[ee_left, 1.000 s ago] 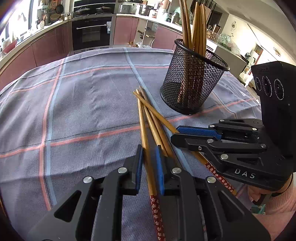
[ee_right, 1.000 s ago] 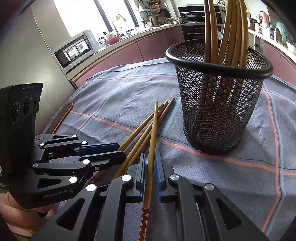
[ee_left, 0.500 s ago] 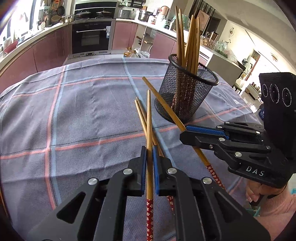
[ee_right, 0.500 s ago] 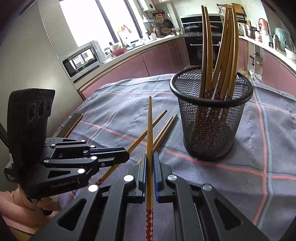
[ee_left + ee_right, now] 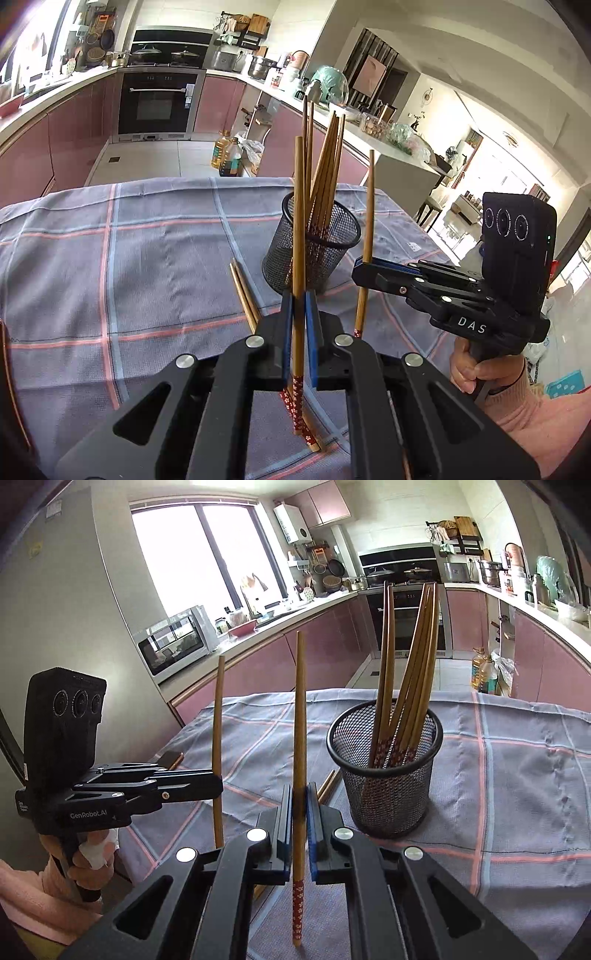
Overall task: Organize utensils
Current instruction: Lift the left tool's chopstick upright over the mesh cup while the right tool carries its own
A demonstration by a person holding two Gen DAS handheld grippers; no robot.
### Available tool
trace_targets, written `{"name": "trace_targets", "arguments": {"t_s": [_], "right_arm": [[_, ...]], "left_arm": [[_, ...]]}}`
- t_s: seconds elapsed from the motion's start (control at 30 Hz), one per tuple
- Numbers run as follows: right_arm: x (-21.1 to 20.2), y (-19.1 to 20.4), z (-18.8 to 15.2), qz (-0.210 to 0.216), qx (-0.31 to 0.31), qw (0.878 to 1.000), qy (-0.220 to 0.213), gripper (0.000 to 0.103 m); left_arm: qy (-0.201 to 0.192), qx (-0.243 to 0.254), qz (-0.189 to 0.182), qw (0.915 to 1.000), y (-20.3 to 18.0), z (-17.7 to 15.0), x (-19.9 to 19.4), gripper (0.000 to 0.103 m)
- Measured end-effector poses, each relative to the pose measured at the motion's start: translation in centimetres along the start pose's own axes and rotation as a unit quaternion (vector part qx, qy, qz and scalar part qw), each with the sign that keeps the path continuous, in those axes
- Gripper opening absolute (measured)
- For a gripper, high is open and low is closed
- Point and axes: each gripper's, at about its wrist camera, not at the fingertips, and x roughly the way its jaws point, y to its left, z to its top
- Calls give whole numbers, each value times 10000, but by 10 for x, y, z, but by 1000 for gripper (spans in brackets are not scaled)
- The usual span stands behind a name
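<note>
Chopsticks are off the cloth now, one per gripper. Left wrist view: left gripper is clamped on a chopstick that was lying flat a second ago and now stands upright, just in front of the mesh cup; two more still lie on the cloth. Right wrist view: right gripper pinches its own stick upright left of the cup, so I'd guess both go in next
</note>
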Motion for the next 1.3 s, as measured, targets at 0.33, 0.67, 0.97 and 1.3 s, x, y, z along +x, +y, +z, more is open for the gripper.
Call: {"name": "trace_targets", "arguments": {"t_s": [0.33,0.67,0.97,1.3], "right_arm": [[-19,-6,24,-24,-114,9991,-400,6],[-44,-5,61,-165,-326,9955,-873,6],[-54,-14,85,-275,-363,9922,-1163,6],[-40,-28,94,-472,-263,9917,-1163,6]], "left_arm": [[-442,70,-108,9989,-12,26,-18,8],[-874,167,-138,9959,-25,62,-26,8],[-1193,423,-113,9919,-48,95,-36,8],[-1198,683,170,9903,-62,112,-18,8]]}}
